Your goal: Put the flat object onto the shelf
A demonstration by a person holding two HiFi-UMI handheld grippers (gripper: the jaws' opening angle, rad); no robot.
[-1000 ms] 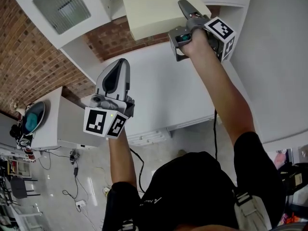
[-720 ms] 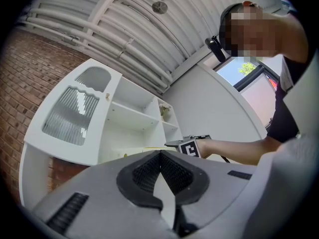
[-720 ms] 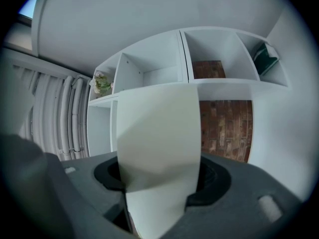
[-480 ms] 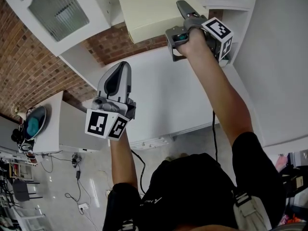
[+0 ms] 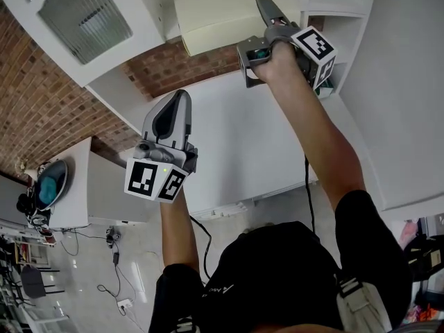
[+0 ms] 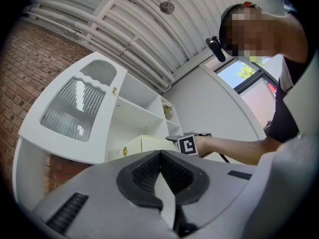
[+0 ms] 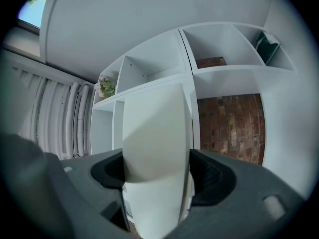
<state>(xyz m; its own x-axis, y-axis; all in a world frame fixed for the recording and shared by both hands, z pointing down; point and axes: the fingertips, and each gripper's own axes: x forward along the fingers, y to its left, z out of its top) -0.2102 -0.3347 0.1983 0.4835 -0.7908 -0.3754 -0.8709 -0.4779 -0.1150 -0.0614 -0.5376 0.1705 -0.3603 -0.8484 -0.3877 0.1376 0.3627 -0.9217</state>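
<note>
The flat object (image 5: 215, 16), a cream slab-like box, lies at the top of the head view, against the white shelf unit (image 5: 326, 9). My right gripper (image 5: 263, 9) is raised to its near edge. In the right gripper view the box (image 7: 157, 148) stands between the jaws, which are opening; the right pad looks just clear of it. The shelf boards (image 7: 149, 81) are straight ahead. My left gripper (image 5: 170, 109) is held lower, over the white counter, shut and empty. Its own view shows its pads meeting (image 6: 160, 156) and the box (image 6: 144, 144) beyond.
A cabinet door with ribbed glass (image 5: 83, 12) stands open at the upper left. Brick wall (image 5: 41, 96) runs behind the white counter (image 5: 236, 137). A green thing (image 7: 266, 46) and a small plant (image 7: 105, 87) sit in shelf compartments. A teal item (image 5: 48, 182) rests on a side table.
The box and my right gripper have shifted slightly up and toward the shelf. The left gripper has hardly moved.
</note>
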